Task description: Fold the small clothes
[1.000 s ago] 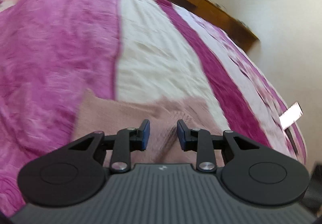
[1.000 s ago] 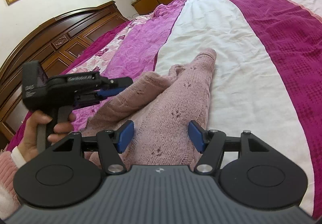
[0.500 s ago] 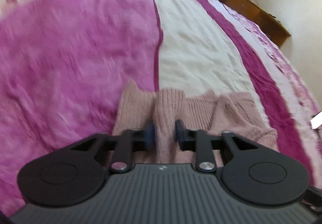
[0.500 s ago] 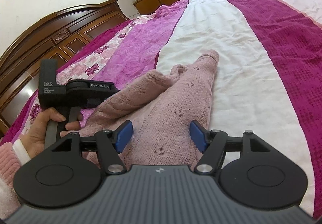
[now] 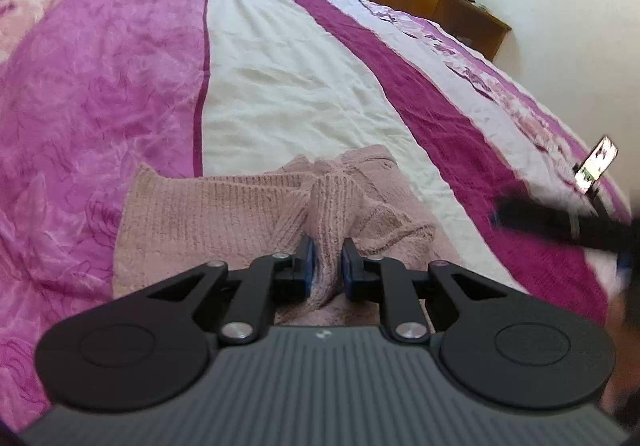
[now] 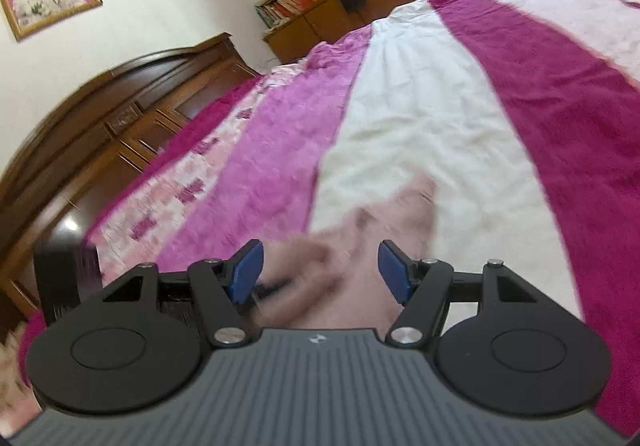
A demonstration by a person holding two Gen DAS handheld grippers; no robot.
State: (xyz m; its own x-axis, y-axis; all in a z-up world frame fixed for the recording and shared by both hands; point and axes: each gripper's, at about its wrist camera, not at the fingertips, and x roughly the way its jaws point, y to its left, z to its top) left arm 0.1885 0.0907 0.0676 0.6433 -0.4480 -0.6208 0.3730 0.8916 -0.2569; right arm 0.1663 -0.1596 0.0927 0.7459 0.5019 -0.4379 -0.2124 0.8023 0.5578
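No containers in view. A pink knitted garment [image 5: 208,213] lies on the bed [image 5: 280,85], across the seam between the light purple stripe and the white stripe, toward the near edge. The left claw [image 5: 326,266] is pinching a raised ridge of the knit between its blue pads. The right claw [image 6: 320,272] stands spread, nothing between its pads; the same garment [image 6: 392,221], blurred, lies beneath and just ahead of it.
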